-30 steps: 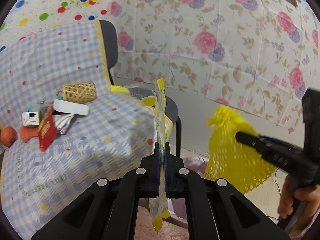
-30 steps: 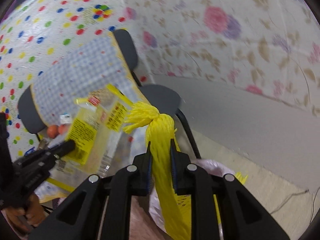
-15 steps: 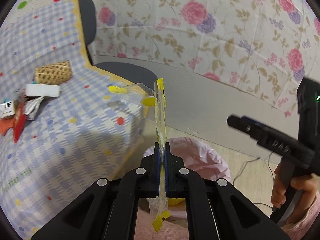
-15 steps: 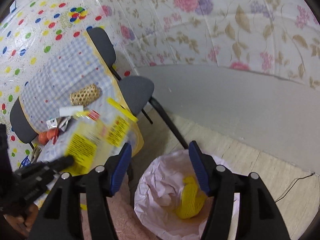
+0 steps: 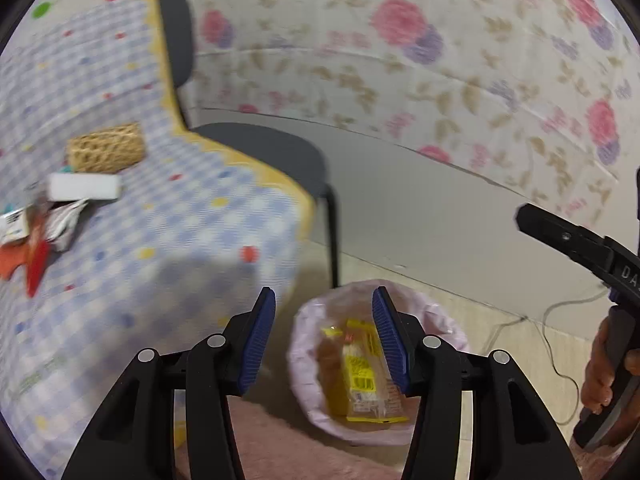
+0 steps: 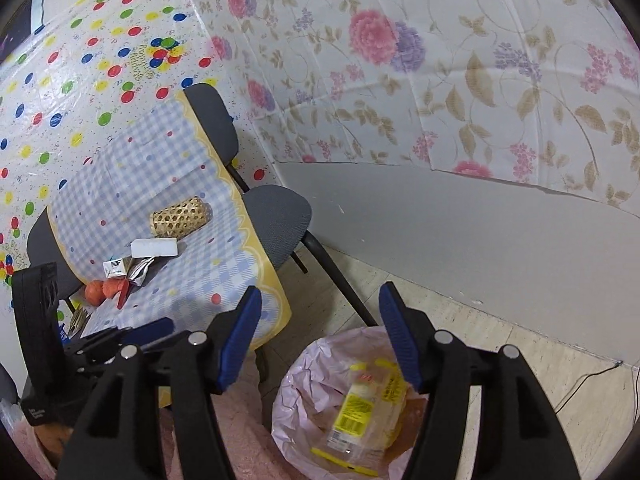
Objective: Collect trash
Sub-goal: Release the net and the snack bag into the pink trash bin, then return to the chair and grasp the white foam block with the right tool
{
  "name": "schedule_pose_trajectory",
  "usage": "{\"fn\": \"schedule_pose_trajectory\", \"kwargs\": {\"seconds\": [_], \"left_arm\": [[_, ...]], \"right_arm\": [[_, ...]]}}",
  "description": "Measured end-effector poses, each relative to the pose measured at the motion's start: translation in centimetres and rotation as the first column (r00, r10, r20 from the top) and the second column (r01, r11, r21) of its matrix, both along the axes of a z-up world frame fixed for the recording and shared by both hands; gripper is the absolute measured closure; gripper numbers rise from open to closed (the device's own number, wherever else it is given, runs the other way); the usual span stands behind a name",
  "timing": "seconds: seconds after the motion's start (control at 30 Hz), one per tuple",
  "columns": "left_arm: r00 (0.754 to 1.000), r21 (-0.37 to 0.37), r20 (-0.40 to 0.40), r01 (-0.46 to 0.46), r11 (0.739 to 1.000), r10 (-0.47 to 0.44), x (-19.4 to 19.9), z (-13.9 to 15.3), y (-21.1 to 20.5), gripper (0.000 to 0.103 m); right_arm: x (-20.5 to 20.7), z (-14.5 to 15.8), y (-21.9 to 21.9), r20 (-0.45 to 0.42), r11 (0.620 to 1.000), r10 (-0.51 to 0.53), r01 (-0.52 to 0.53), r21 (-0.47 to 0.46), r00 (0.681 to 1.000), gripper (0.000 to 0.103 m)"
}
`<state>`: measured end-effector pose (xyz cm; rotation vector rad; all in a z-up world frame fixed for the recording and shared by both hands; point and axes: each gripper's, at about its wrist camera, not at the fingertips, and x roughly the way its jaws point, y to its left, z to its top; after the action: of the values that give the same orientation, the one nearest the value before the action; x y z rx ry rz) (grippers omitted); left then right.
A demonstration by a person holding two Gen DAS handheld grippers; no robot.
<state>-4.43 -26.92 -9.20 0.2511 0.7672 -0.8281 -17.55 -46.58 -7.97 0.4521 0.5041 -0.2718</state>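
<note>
A bin with a pink liner [image 5: 304, 320] [image 6: 296, 372] stands on the floor beside the table. Inside it lies a clear wrapper with yellow labels [image 5: 360, 364] [image 6: 356, 408], covering most of a yellow net. My left gripper [image 5: 324, 292] hovers over the bin; its jaws are opening with nothing between them. My right gripper [image 6: 320, 292] is also above the bin, open and empty. More litter sits on the checked tablecloth: a crumpled silver wrapper [image 6: 140, 270], a small carton [image 6: 114, 268] and a red packet [image 6: 124, 298].
A woven basket [image 6: 180, 216], a white box [image 6: 154, 248] and oranges [image 6: 98, 292] are on the table. A grey chair [image 6: 276, 216] stands between table and wall. A cable [image 5: 560, 312] runs over the floor. A pink rug [image 6: 240, 440] lies below.
The right gripper opened and the yellow net fell into the bin. Then the left gripper opened and the clear wrapper dropped in on top. Both hands moved over the bin.
</note>
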Motion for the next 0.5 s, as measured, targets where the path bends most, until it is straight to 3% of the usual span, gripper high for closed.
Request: {"fn": "schedule_pose_trajectory", "kwargs": {"seconds": [0.2,0.5], "left_arm": [[0.984,-0.005,0.026,-0.178,0.984,0.178,2.5,1.3,6.3,0.051],[0.912,-0.009,0.051,-0.406,0.914,0.406,6.2,2.3,15.1,0.051]], "right_arm": [[3.4,0.9,3.4,-0.018,0.992,0.113,-0.114,-0.050,0.993,0.042],[11.2,1.9,10.3,-0.083,0.937,0.319,-0.327,-0.126,0.944,0.042]]}}
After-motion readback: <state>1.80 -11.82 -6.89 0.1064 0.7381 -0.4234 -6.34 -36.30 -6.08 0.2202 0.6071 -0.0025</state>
